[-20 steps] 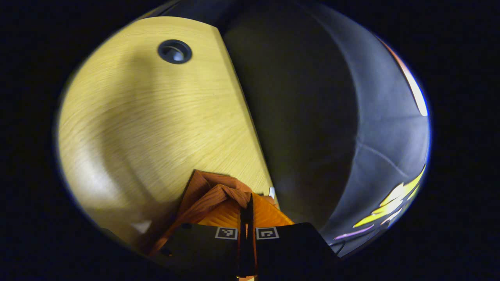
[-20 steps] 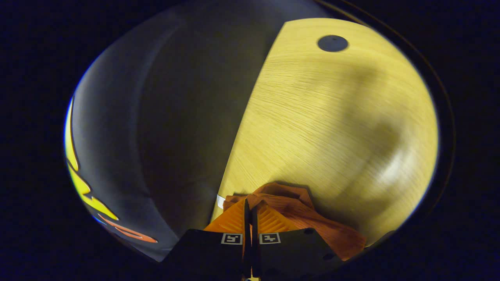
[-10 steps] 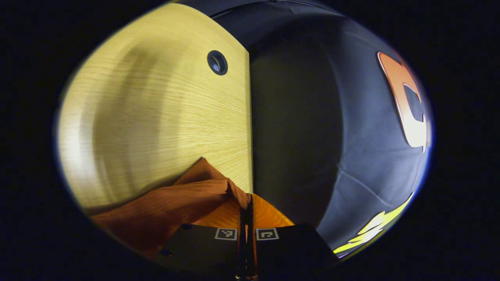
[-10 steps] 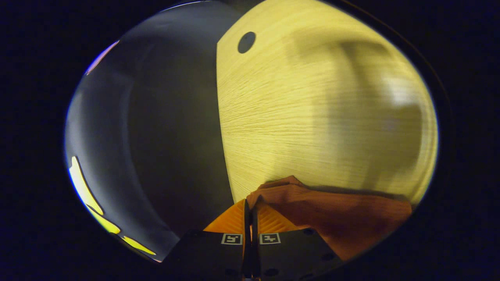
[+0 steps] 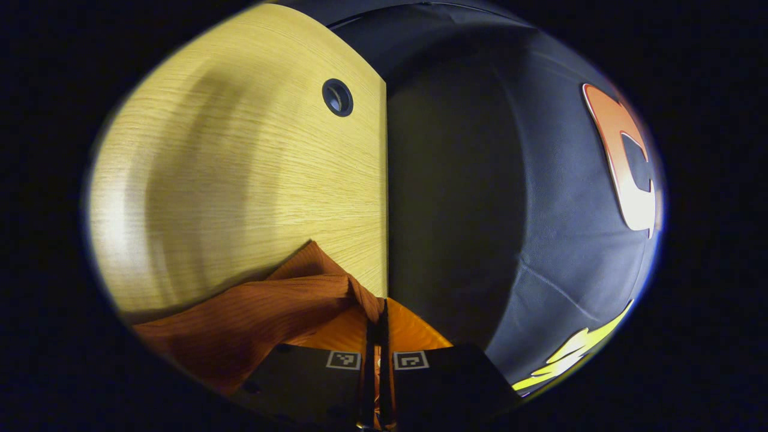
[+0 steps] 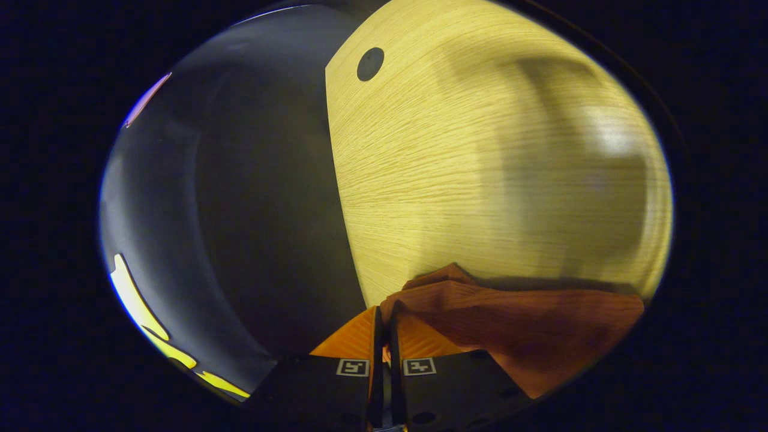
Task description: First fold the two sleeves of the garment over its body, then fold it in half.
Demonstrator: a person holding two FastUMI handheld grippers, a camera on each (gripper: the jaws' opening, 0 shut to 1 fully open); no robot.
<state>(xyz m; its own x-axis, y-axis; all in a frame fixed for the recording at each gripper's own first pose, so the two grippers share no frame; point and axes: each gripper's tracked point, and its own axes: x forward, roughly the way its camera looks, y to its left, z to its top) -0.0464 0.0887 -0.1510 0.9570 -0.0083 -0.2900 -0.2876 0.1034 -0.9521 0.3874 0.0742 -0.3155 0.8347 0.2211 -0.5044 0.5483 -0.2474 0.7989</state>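
1. Nearest the table edge, the left gripper has its fingers pressed almost together, pinching a corner of the rust-orange ribbed garment.
2. At the same edge, the right gripper pinches another corner of the garment, fingers nearly closed on cloth.
3. Between these corners and the table edge, the fabric hangs taut and slightly raised above the wooden table.
4. Farther along that edge sits a round cable hole.
5. Risk, as I judge it: both holds are thin corner pinches, so an uneven pull could slip a corner loose or skew the fold.
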